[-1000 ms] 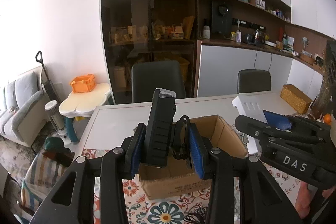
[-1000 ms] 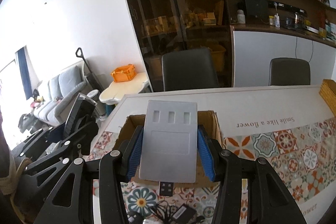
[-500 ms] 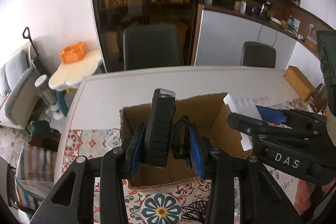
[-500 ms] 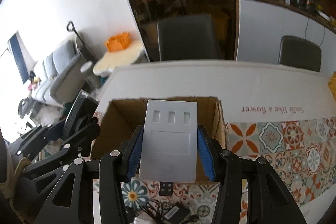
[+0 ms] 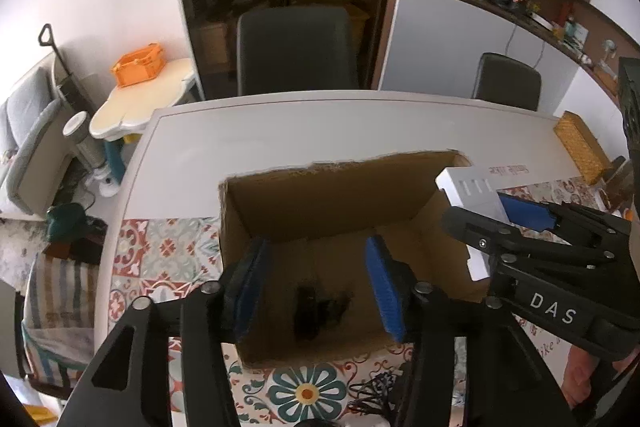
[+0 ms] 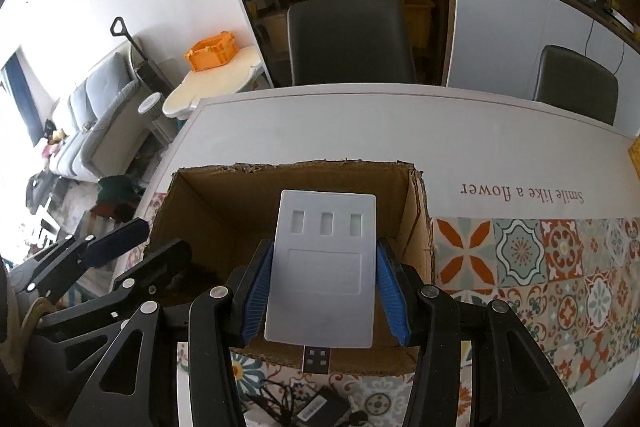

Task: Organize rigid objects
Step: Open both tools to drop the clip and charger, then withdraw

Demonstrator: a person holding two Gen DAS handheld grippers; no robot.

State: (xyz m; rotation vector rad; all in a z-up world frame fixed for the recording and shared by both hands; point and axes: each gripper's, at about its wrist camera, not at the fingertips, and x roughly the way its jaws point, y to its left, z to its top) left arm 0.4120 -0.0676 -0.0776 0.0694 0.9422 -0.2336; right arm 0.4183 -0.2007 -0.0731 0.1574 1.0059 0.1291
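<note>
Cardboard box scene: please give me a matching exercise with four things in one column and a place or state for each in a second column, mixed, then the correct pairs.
Things:
1. white hub
2. black device
3. orange crate
4. left gripper

Places or states:
A. on the small side table
B. held in the right gripper
C. jaws opening, nothing gripped
D. inside the box, blurred

Pairs: 1-B, 2-D, 3-A, 4-C

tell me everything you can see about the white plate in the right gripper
The white plate is a flat, rigid rectangle, plastic by its look, with three small rectangular slots near its far end and a shallow rectangular recess below them. The right gripper pinches its long edges between blue pads, holding it tilted over the open cardboard box.
</note>
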